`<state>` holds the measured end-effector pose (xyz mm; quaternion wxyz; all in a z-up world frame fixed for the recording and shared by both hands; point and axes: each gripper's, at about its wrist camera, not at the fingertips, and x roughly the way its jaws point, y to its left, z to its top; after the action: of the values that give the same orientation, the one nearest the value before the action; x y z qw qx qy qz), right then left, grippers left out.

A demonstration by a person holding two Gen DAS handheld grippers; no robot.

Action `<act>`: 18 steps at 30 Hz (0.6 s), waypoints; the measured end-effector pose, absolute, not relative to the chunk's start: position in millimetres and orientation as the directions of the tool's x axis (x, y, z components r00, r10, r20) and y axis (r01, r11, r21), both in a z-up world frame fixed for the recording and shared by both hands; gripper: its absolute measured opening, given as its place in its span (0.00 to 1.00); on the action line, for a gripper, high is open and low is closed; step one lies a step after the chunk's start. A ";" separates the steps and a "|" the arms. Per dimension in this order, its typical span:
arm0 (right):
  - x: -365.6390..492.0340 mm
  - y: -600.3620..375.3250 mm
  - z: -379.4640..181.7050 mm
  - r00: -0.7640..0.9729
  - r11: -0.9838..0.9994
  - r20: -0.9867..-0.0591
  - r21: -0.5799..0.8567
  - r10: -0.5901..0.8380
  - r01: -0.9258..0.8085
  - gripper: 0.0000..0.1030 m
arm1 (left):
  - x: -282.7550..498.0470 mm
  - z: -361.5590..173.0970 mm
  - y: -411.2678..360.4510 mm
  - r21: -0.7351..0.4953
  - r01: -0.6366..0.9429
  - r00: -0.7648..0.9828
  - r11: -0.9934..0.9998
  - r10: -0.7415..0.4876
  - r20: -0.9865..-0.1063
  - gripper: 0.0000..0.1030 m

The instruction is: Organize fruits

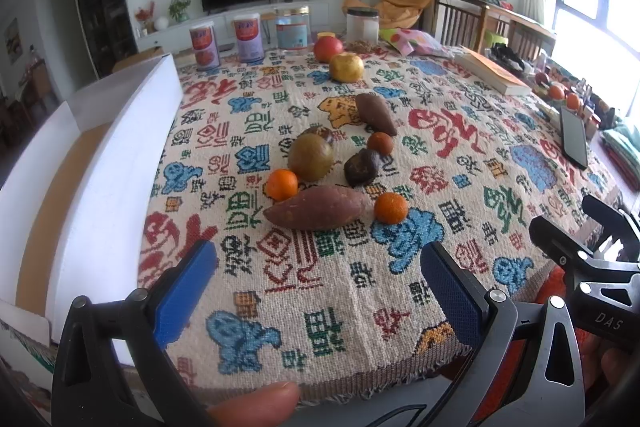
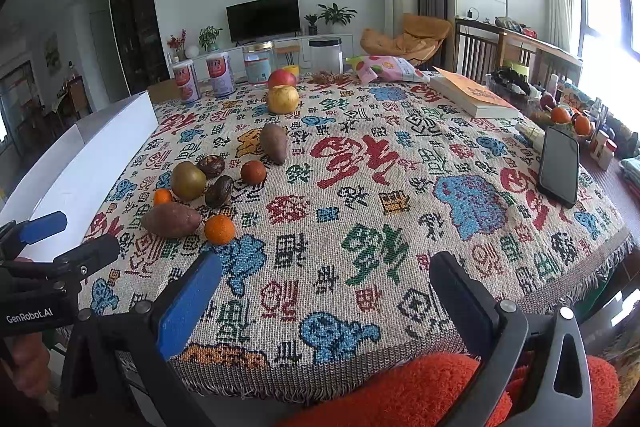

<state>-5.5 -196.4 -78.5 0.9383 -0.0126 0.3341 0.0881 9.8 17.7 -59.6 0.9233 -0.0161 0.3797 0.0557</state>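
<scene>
While hanging low at the near edge of the surface [image 1: 360, 307], holding nothing at all: left gripper [image 1: 318, 253] with blue fingers [image 1: 188, 287] spread wide, right gripper [image 2: 328, 263] spread wide too. Straight ahead of the left fingers, close by, a sweet potato [image 1: 316, 213] lying flat on the cloth. Lying sideways, with the fat end to the left and the pointy end to the right, so stretched across the gap and not along it. Just beside it, a tangerine [image 1: 282, 184] on the left and another tangerine [image 1: 391, 208] on the right. Behind these, a round green-brown fruit [image 1: 311, 157], a dark wrinkled fruit [image 1: 362, 167], a second sweet potato [image 1: 376, 114], then a yellow apple [image 1: 346, 67] and a red apple [image 1: 328, 47] far back. Seen from the right wrist, off to the left of those fingers and farther away, so probably a job for the left side. Probably best to turn the wrist first and pinch across the thin middle, not end to end. To the left of the pile, a white box [image 1: 116, 167], likely the place for the fruit. Nothing sorted yet, by the look of it.
</scene>
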 end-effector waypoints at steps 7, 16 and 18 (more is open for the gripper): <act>-5.4 -196.6 -78.5 0.761 0.984 -0.629 0.037 0.158 -0.173 1.00 | 9.6 -63.6 17.1 0.013 -0.116 0.700 0.993 0.091 -0.708 0.99; -5.3 -196.9 -78.4 0.761 0.984 -0.629 0.037 0.158 -0.174 1.00 | 10.2 -65.3 17.4 0.012 -0.119 0.695 0.993 0.092 -0.714 0.99; -5.3 -196.9 -78.4 0.761 0.984 -0.629 0.037 0.158 -0.173 1.00 | 10.6 -65.8 17.7 0.013 -0.119 0.693 0.993 0.093 -0.715 0.99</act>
<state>-5.3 -196.9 -78.4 0.9383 -0.0116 0.3343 0.0883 10.6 17.7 -65.8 0.9198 -0.0173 0.3877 0.0576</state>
